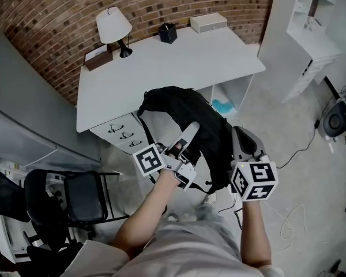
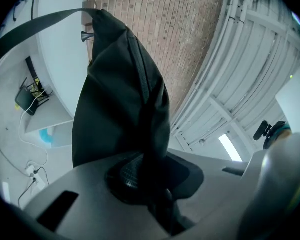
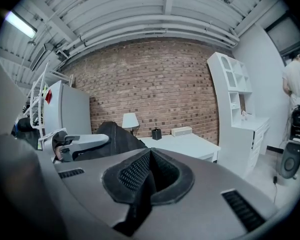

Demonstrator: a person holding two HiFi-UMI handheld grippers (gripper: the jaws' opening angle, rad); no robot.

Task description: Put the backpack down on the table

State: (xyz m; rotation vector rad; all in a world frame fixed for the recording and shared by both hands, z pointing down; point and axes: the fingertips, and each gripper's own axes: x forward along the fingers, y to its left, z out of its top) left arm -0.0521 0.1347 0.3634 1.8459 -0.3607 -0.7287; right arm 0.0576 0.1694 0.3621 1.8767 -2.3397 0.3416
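Black and slack, the backpack (image 1: pixel 184 105) hung in the air between the two grippers, short of the white table (image 1: pixel 179 62), which lay at twelve o'clock from it in the head view. No part of the bag rested on the tabletop; its upper edge only overlapped the table's near edge in that view.

The left gripper (image 1: pixel 191 128) reached up into the bag from seven o'clock. In its own view its jaws were clamped on a thick fold of the dark fabric (image 2: pixel 125 94), which rose from the pads (image 2: pixel 145 171) and filled the middle of the frame. A strap ran off toward ten o'clock.

The right gripper (image 1: pixel 239 138) sat against the bag's side at four o'clock. Its jaws (image 3: pixel 147 171) were pressed together on a thin black strip that trailed down from between the pads (seemingly a strap or edge of the bag, though too little of it showed to be sure). In that same view the bag (image 3: pixel 115 136) and the left gripper (image 3: pixel 80 143) showed at nine o'clock.

On the table, a white lamp (image 1: pixel 113 27) stood at eleven o'clock, a black pen holder (image 1: pixel 168 33) at twelve and a white box (image 1: pixel 208 22) at one, all along the brick wall (image 1: pixel 132 4). Drawers (image 1: pixel 124 131) sat under the table's left end, and a black office chair (image 1: pixel 75 198) stood at eight o'clock.
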